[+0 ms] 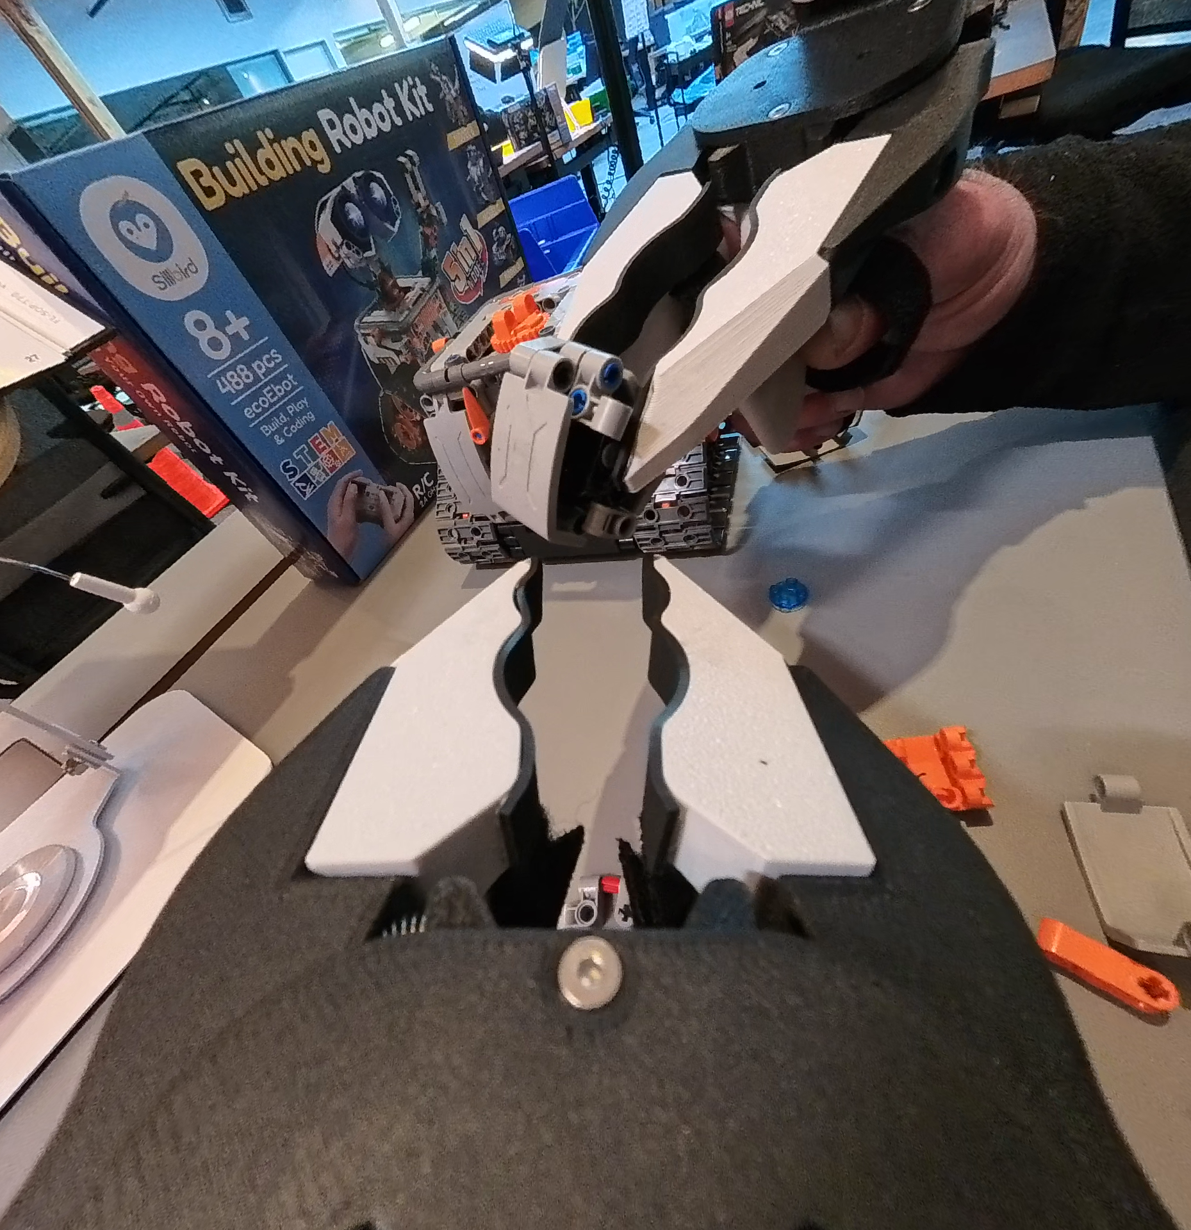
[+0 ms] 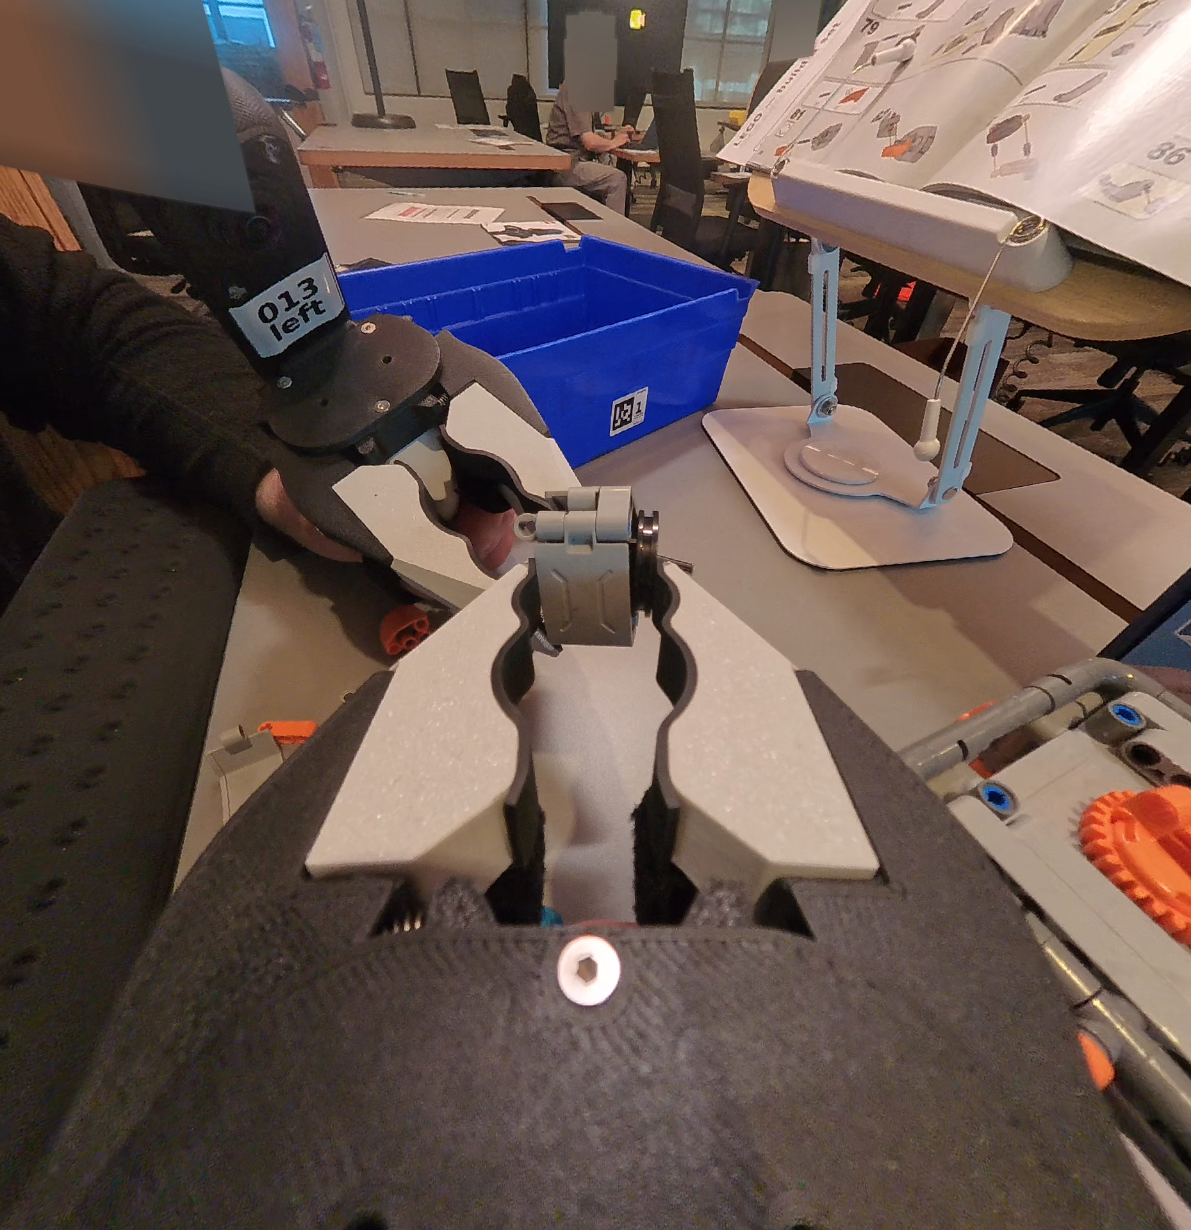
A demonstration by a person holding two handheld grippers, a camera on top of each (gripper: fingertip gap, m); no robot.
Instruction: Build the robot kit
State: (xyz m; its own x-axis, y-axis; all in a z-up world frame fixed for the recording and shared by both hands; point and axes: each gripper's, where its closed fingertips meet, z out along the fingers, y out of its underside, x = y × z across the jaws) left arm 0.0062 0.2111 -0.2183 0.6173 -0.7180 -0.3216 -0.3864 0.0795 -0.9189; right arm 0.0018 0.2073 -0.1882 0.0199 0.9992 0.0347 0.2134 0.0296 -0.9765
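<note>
My right gripper (image 2: 589, 586) is shut on a small grey curved-panel brick assembly (image 2: 582, 599) with black wheels and holds it above the table. In the left wrist view the right gripper (image 1: 599, 412) comes in from the upper right and holds that assembly (image 1: 546, 452) against the front of a grey tracked brick robot model (image 1: 686, 512). The model also shows at the right edge of the right wrist view (image 2: 1078, 799), with an orange gear on top. My left gripper (image 1: 592, 572) is open and empty, just in front of the model's tracks. It shows at the left in the right wrist view (image 2: 519, 532).
A blue kit box (image 1: 299, 299) stands left of the model. A blue bin (image 2: 579, 333) and a white stand (image 2: 879, 479) with an open instruction booklet are behind. Loose pieces lie right: a blue stud (image 1: 787, 592), orange parts (image 1: 938, 765), an orange beam (image 1: 1105, 965), a grey panel (image 1: 1138, 872). The grippers are tip to tip, or close to it.
</note>
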